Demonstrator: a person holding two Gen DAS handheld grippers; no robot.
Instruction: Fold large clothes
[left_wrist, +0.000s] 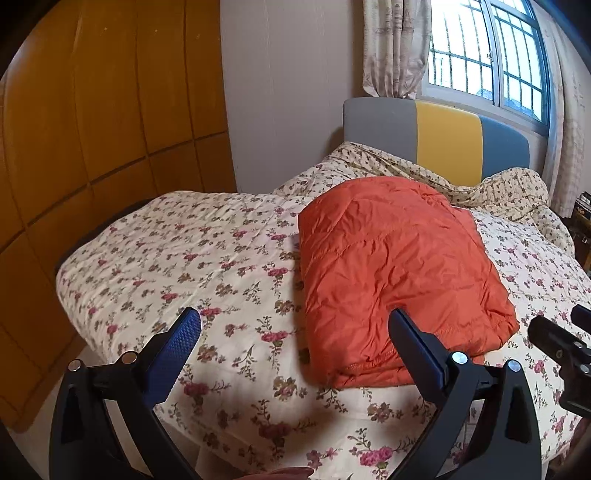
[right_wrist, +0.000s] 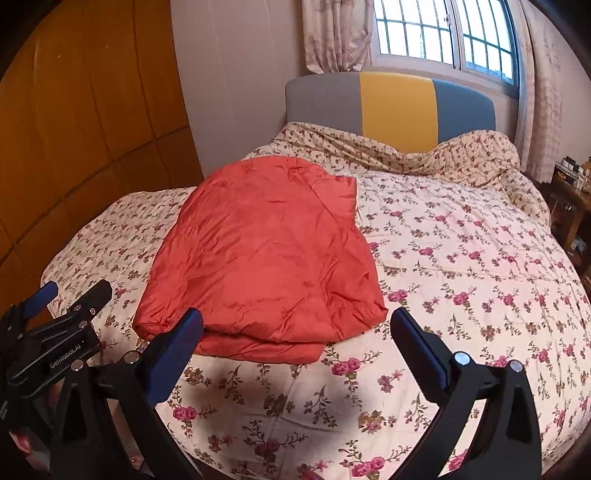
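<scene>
I see a bed covered by a cream quilt (right_wrist: 461, 258) printed with small pink and brown flowers, its far end rumpled against the headboard (right_wrist: 391, 107), which is panelled in grey, yellow and blue. Behind it, a barred window (right_wrist: 443, 33) lets in daylight, with patterned curtains (right_wrist: 332, 37) hanging at either side. A wooden wardrobe (left_wrist: 92, 147) stands along the left wall. At the far right edge I make out a cluttered wooden side table (right_wrist: 570, 192); its contents are too small to tell.

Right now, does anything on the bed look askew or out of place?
Nothing stands out. The orange jacket lies folded on the floral quilt, untouched by the left gripper and right gripper, both open. Only the bedding by the headboard is rumpled.
</scene>
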